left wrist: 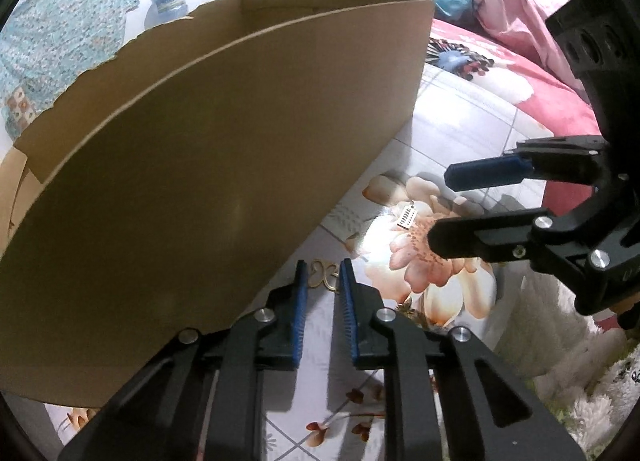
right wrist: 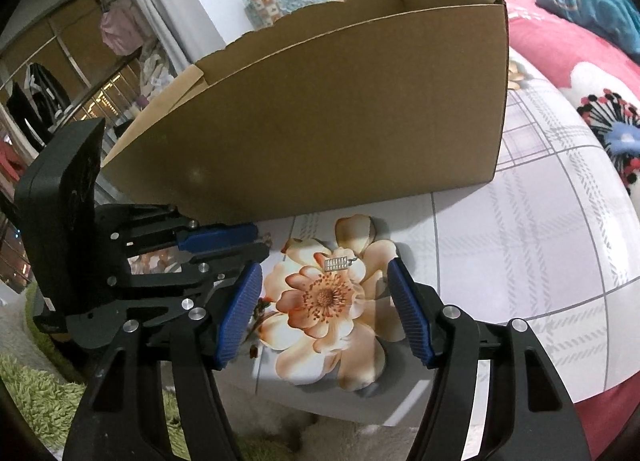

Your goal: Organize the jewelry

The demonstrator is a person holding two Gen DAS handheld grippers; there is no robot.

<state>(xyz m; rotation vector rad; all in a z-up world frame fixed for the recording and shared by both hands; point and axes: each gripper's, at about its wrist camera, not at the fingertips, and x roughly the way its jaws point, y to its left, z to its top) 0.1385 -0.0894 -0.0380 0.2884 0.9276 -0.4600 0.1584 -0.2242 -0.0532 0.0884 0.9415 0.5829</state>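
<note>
1. Two pieces of jewelry are seen on the flowered bedsheet (right wrist: 520, 261), both outside the cardboard box (right wrist: 340, 121); nothing is seen placed in the box, though its inside is hidden.
2. The left gripper (left wrist: 323, 273) is drawn nearly together around a gold butterfly piece (left wrist: 322, 275), which sits between its tips, just beside the box wall. Whether the pads already press on it cannot be told.
3. The right gripper (right wrist: 326, 289) is held apart, with a small silver comb-like piece (right wrist: 339, 263) lying on the printed flower just ahead of its tips, untouched.
4. By this judgement the task is at an early stage: both pieces remain to be lifted and put away, presumably into the box beyond the grippers.
</note>
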